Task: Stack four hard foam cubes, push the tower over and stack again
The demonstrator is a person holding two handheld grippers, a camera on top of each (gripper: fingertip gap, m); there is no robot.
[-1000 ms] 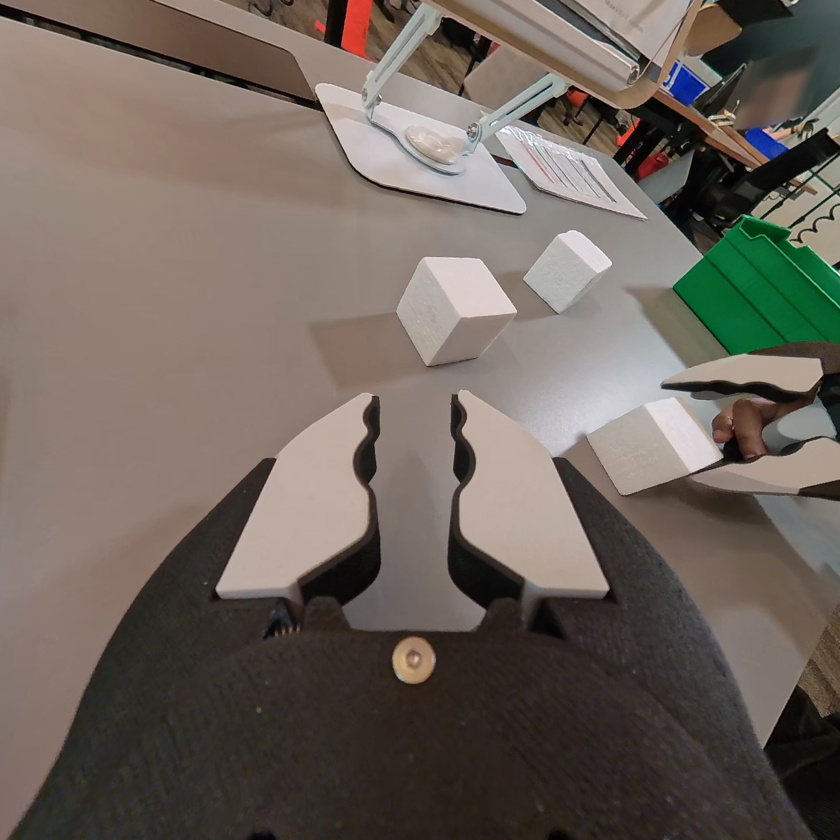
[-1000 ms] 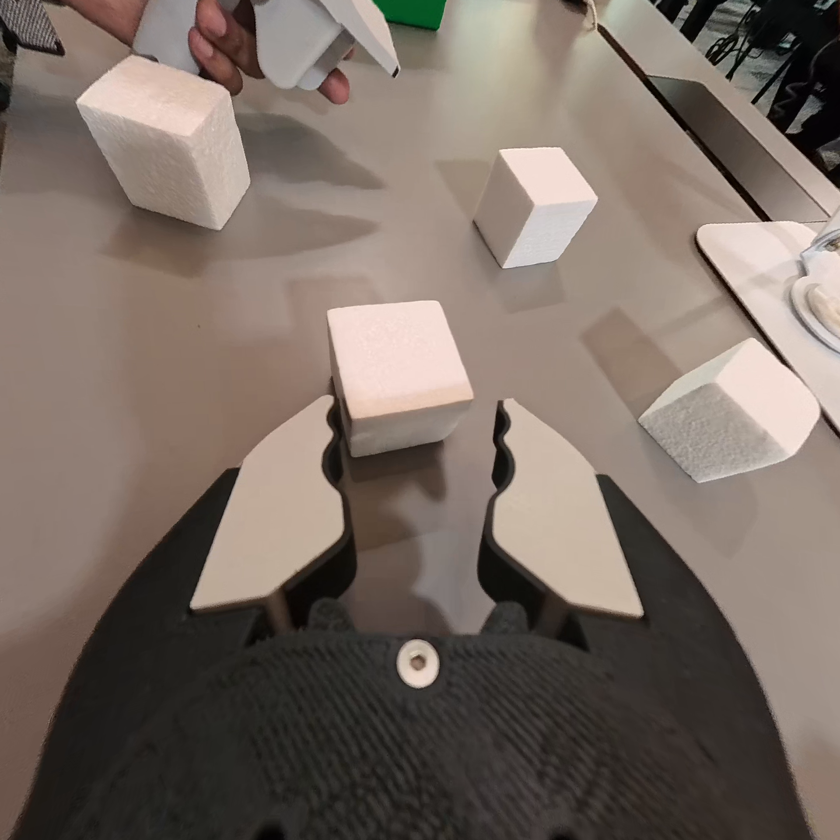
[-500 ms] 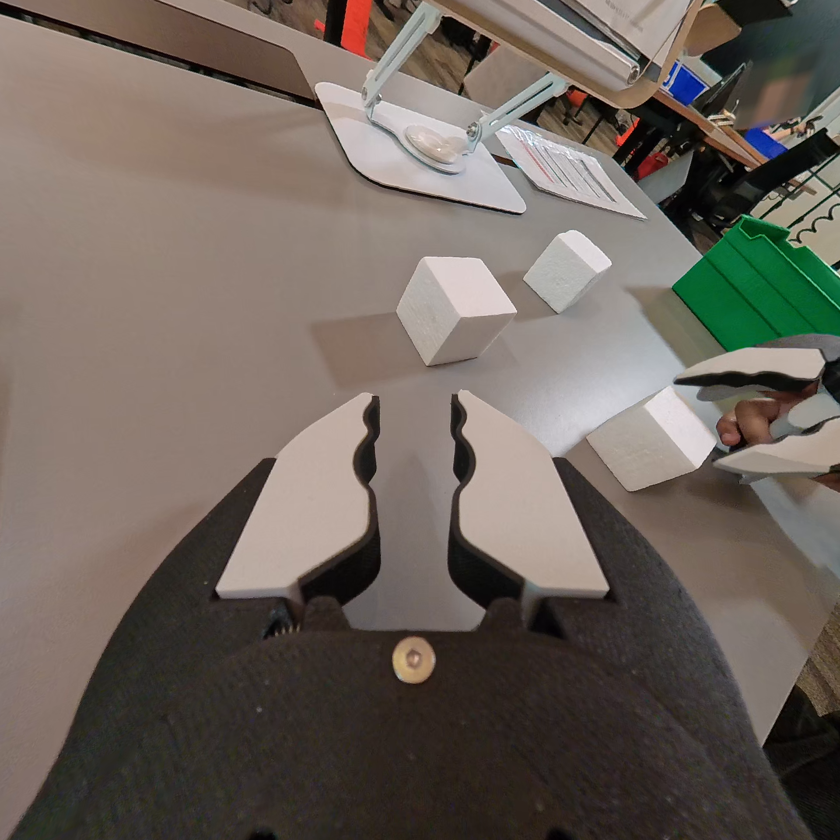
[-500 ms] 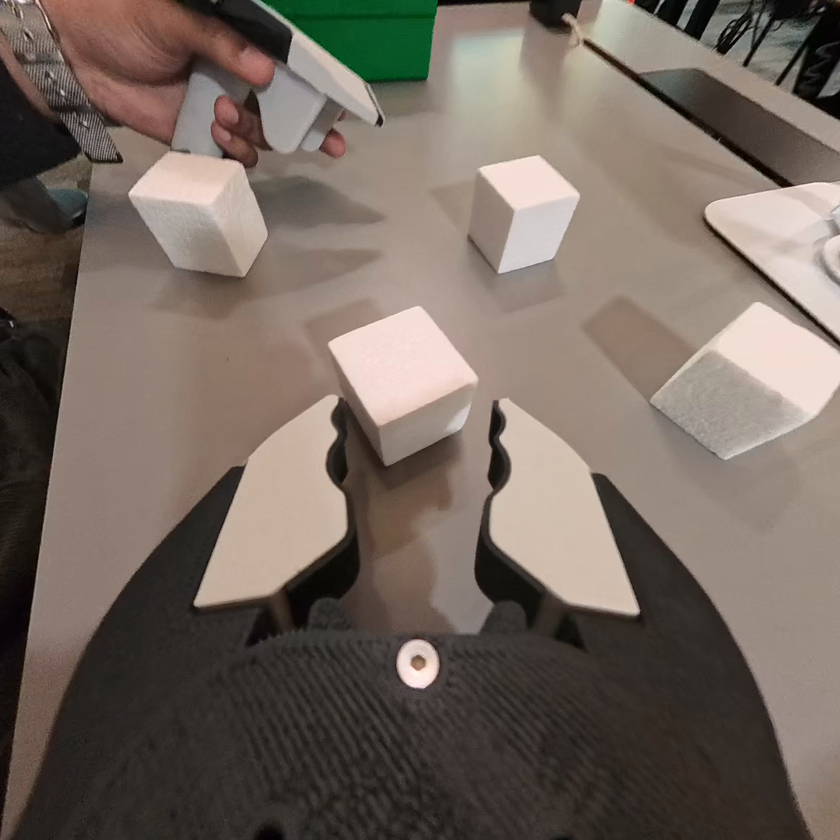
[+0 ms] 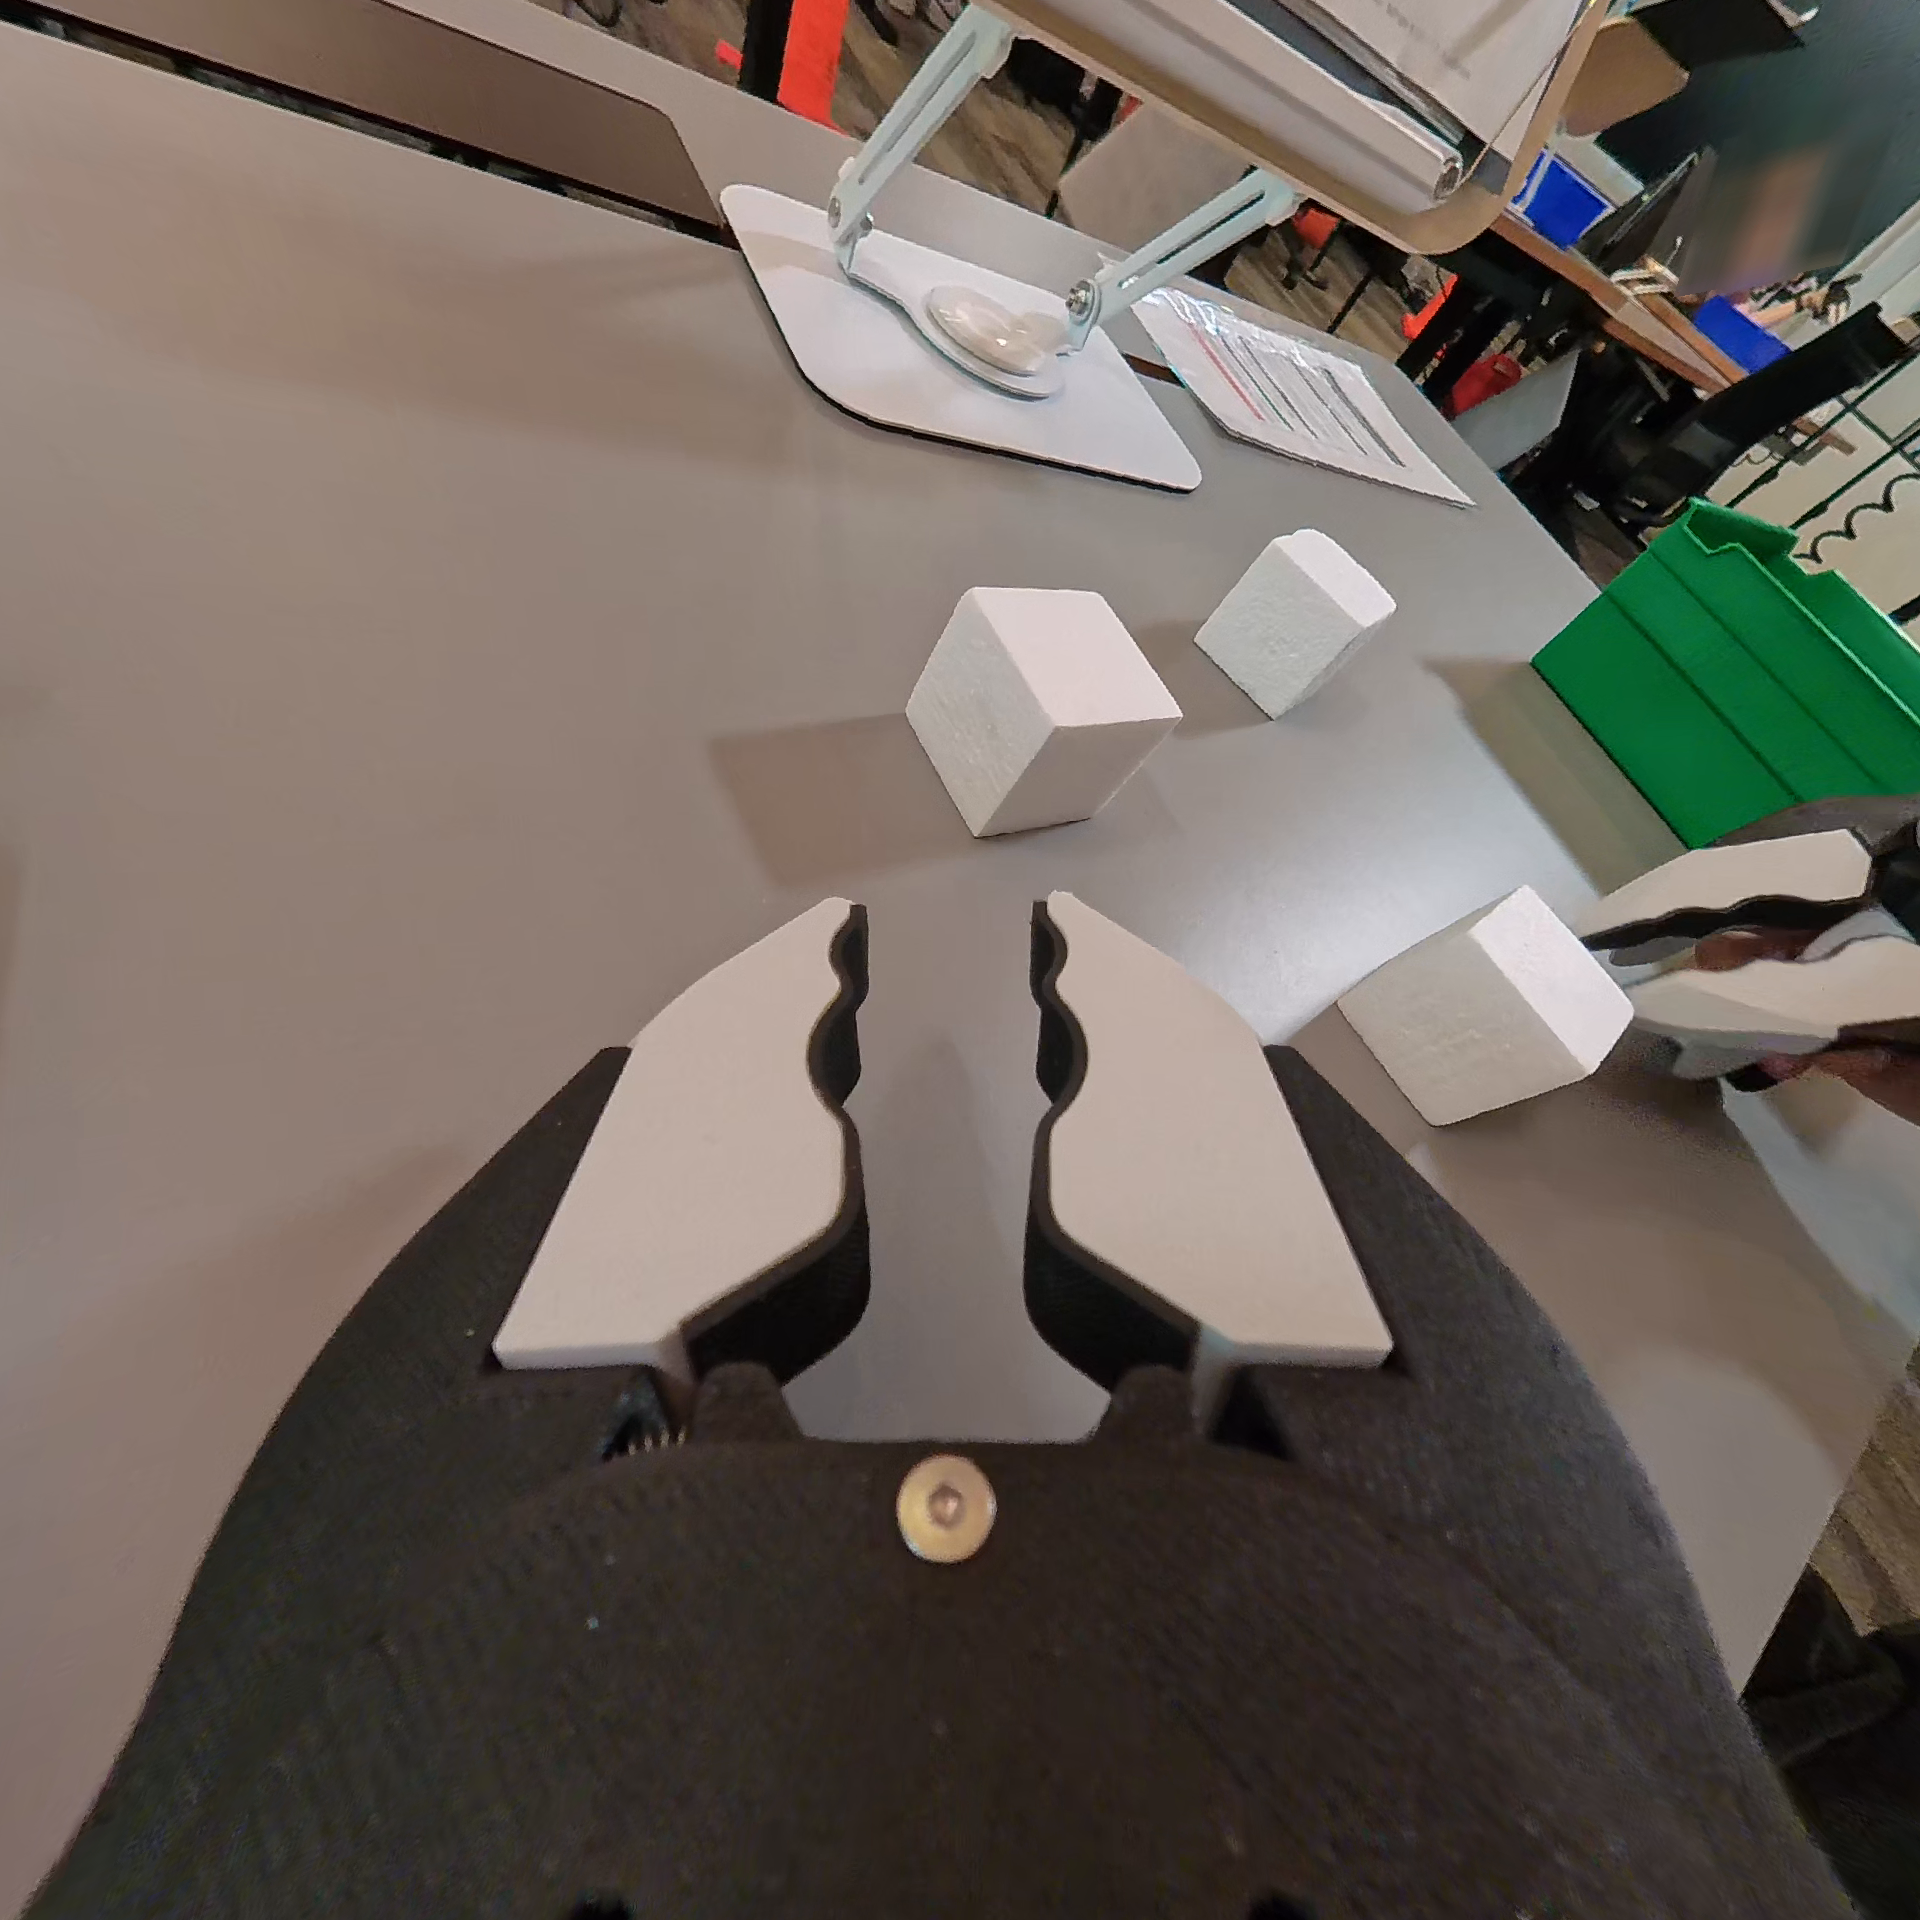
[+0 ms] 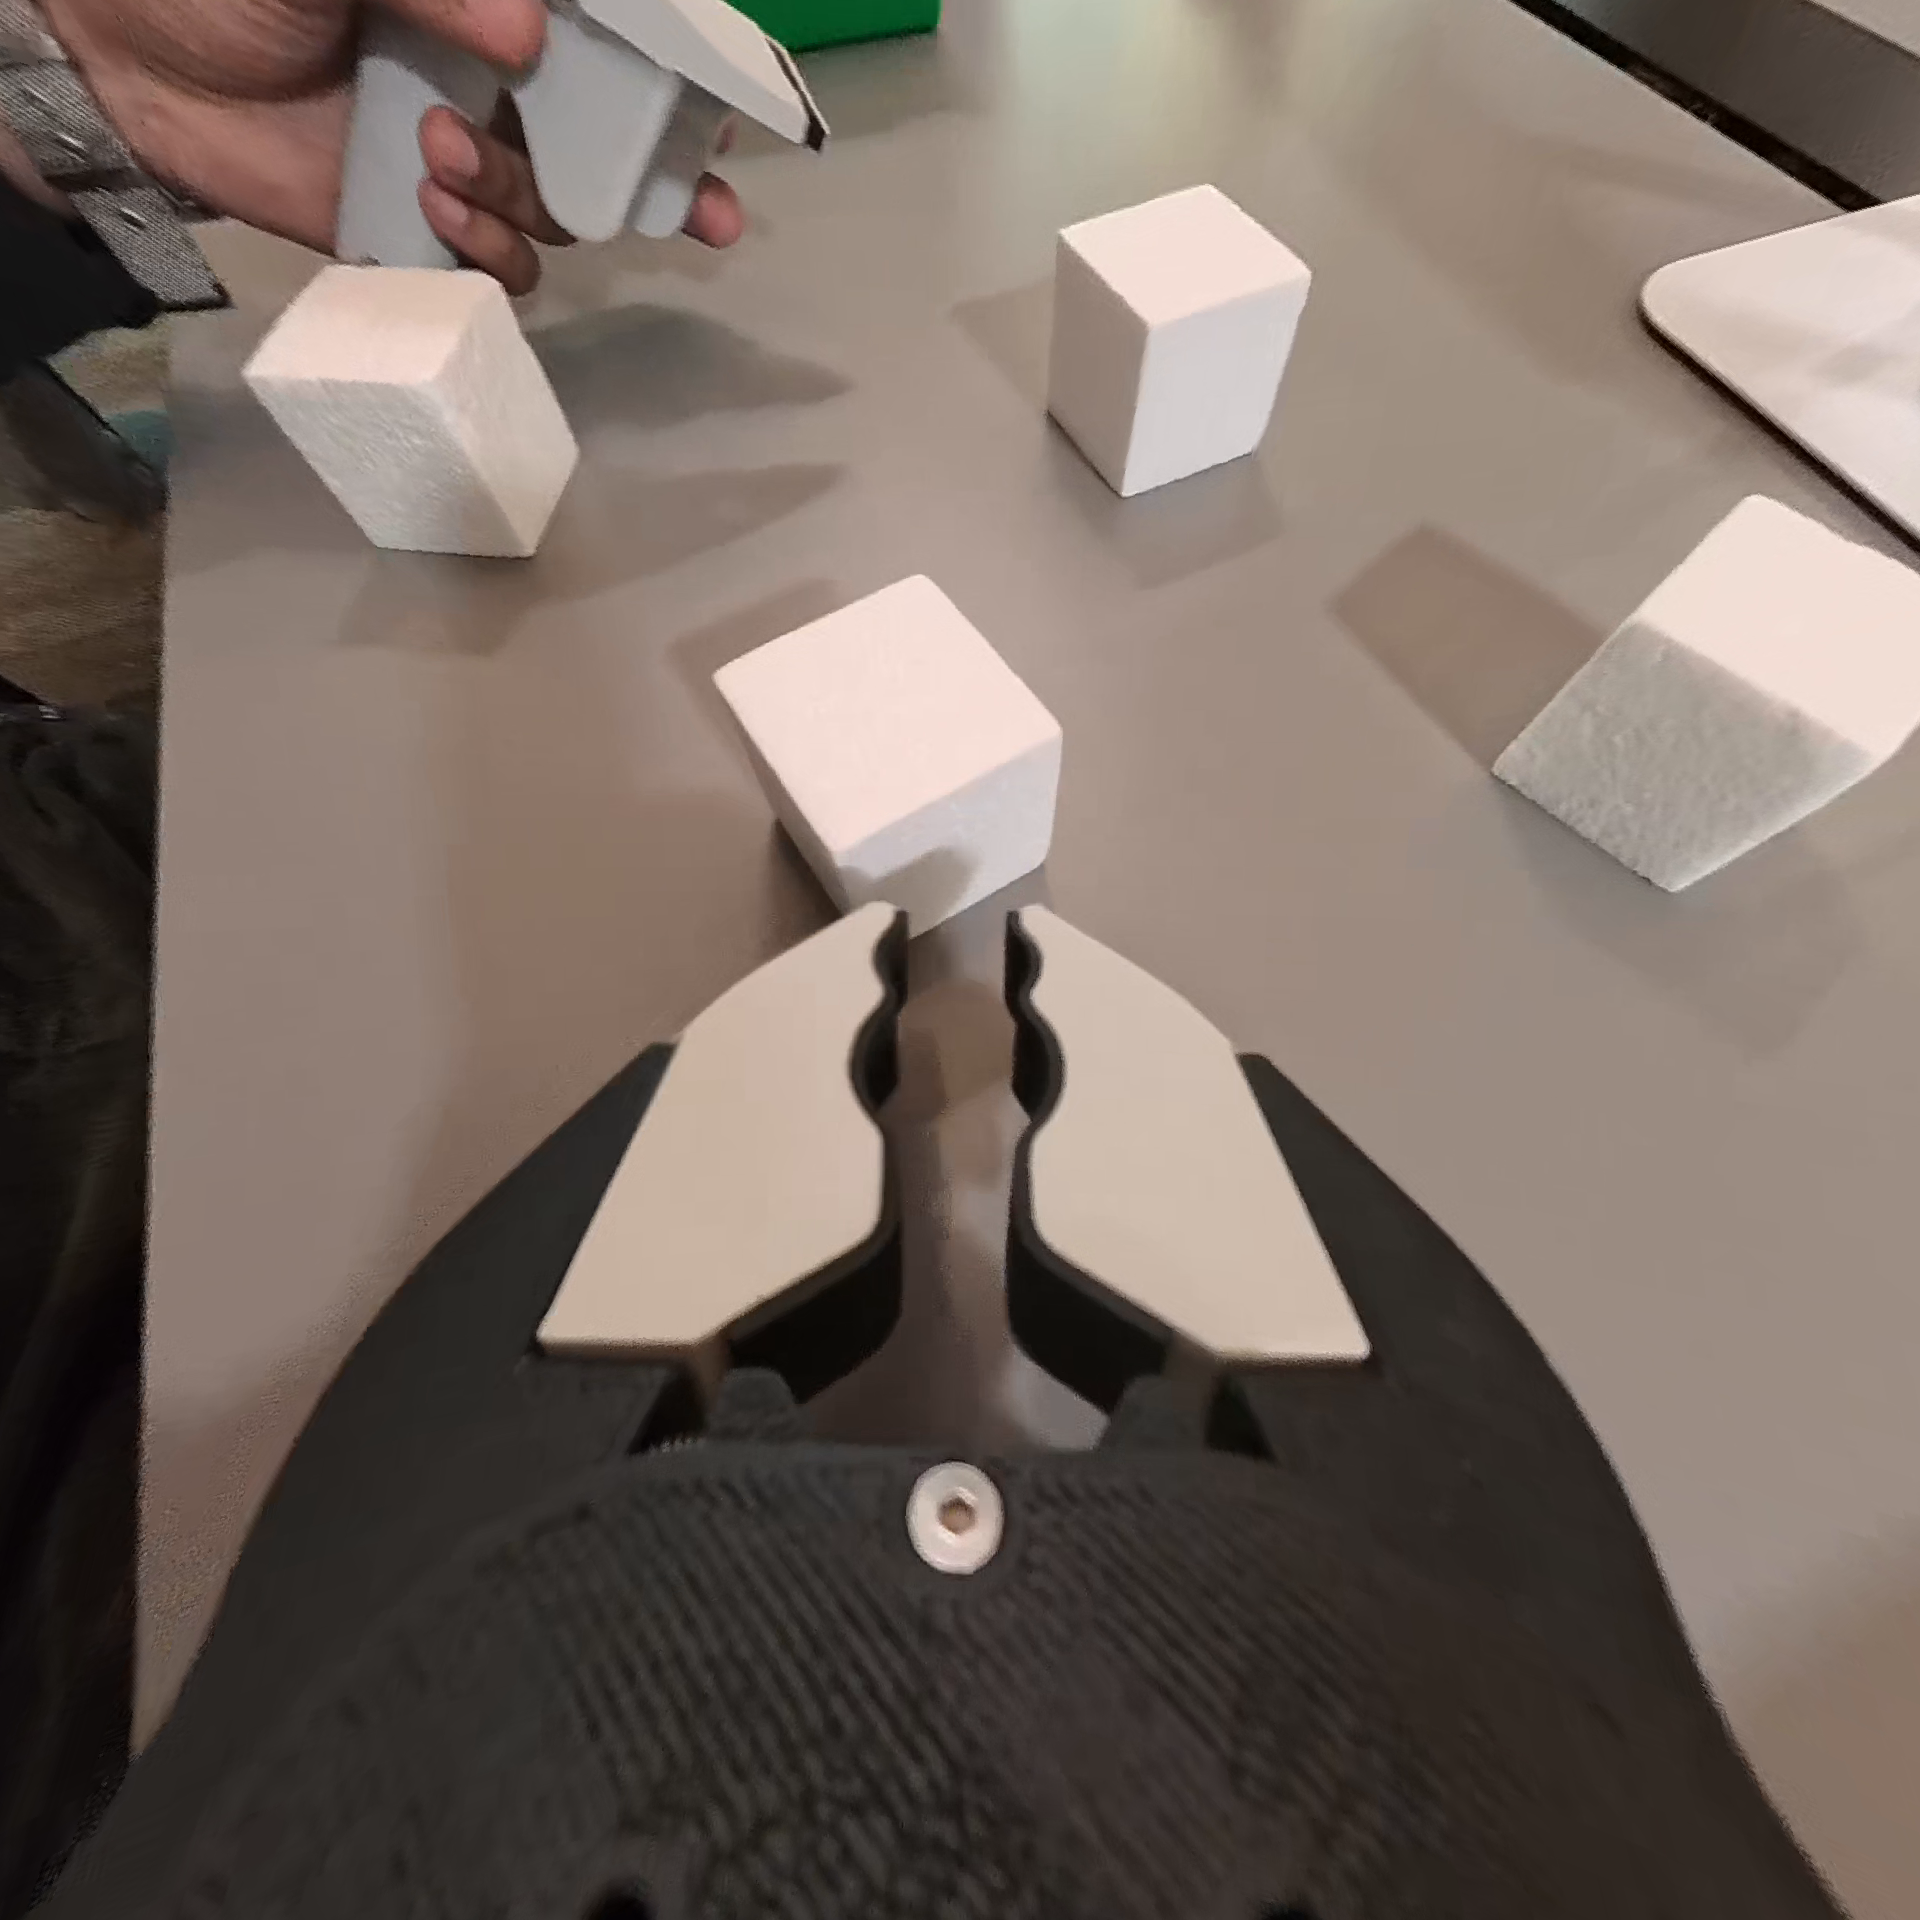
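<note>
Several white foam cubes sit on a grey table point(image 5: 416, 623). My left gripper point(image 5: 948, 914) is empty, with a narrow gap between its jaws, and hovers short of one cube point(image 5: 1039, 717). A second cube point(image 5: 1294, 634) lies beyond it. My right gripper point(image 6: 954, 920) is almost shut and empty, its tips just short of the nearest cube point(image 6: 894, 748). That cube point(image 5: 1481, 1023) and the right gripper point(image 5: 1621, 951) also show in the left wrist view. In the right wrist view, a hand point(image 6: 260, 104) holds the left gripper point(image 6: 805, 125) above another cube point(image 6: 416, 416).
A white stand base point(image 5: 935, 343) and a printed sheet point(image 5: 1299, 405) lie at the far side. A green bin point(image 5: 1745, 717) stands at the table's right. Two more cubes point(image 6: 1174, 332) point(image 6: 1714, 707) lie ahead of the right gripper. The table edge point(image 6: 161, 935) runs on its left. Tip to tip, the grippers are about 25 cm apart.
My right gripper's jaws have closed from wide open to a thin gap, and it has drawn back from the nearest cube. The left gripper has not moved.
</note>
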